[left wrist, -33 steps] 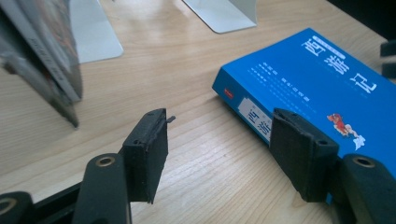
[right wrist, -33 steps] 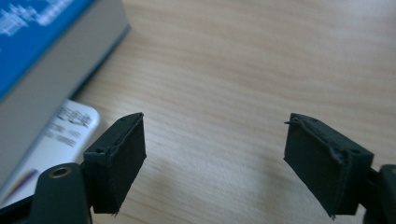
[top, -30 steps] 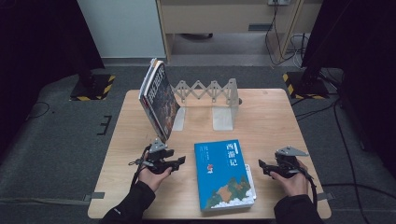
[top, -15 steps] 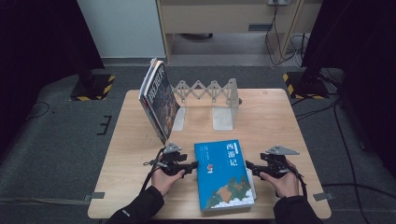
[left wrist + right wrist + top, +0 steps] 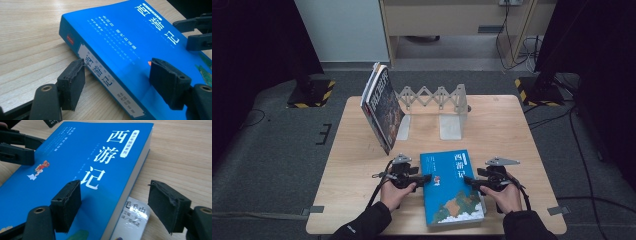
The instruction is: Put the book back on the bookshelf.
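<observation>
The blue book [image 5: 453, 187] lies flat on the near middle of the table [image 5: 522, 130], between my two claws. My left gripper [image 5: 116, 77] straddles its spine edge, jaws just opening, pads not pressing. My right gripper [image 5: 115, 205] straddles the page edge, jaws just closing but still clear of the book.

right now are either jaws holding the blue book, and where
Nothing is held yet. The left gripper straddles the blue book's spine edge, the right gripper its page edge, jaws open.
</observation>
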A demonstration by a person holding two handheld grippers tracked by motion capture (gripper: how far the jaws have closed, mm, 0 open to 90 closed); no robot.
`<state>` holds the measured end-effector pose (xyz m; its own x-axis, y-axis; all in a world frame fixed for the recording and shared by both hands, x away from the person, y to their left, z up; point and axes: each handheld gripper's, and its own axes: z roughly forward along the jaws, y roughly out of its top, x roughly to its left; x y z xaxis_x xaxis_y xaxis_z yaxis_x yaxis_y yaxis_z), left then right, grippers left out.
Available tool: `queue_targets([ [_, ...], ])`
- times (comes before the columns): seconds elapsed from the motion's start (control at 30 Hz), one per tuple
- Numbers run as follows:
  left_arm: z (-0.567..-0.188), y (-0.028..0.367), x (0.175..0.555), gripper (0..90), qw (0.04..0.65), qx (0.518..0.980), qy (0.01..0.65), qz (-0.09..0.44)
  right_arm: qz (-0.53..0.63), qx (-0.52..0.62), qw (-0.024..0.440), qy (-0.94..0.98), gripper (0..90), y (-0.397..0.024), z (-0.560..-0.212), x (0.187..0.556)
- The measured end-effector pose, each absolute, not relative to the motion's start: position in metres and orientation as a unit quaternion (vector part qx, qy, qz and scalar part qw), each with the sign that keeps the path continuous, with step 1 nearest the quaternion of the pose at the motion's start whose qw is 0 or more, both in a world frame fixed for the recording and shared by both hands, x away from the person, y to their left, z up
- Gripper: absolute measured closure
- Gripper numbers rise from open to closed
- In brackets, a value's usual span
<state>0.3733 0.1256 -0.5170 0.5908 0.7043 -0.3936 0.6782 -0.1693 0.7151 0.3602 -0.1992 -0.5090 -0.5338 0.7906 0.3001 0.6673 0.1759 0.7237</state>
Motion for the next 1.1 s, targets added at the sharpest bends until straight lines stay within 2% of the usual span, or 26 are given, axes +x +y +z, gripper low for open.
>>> queue_targets([
  [0.17, -0.520, 0.123, 0.375, 27.5, 0.466, 0.760, 0.453, -0.002, 0.433, 0.482, 0.055, 0.759, 26.2, -0.196, -0.511, 0.362],
  [0.5, -0.531, 0.124, 0.382, 19.1, 0.476, 0.737, 0.477, -0.050, 0.443, 0.485, 0.031, 0.753, 26.1, -0.191, -0.516, 0.364],
  [0.77, -0.536, 0.124, 0.384, 14.5, 0.483, 0.731, 0.478, -0.064, 0.447, 0.492, 0.017, 0.747, 25.5, -0.189, -0.518, 0.366],
  [1.1, -0.536, 0.122, 0.383, 13.2, 0.484, 0.730, 0.478, -0.063, 0.455, 0.505, 0.004, 0.733, 24.2, -0.189, -0.522, 0.366],
])
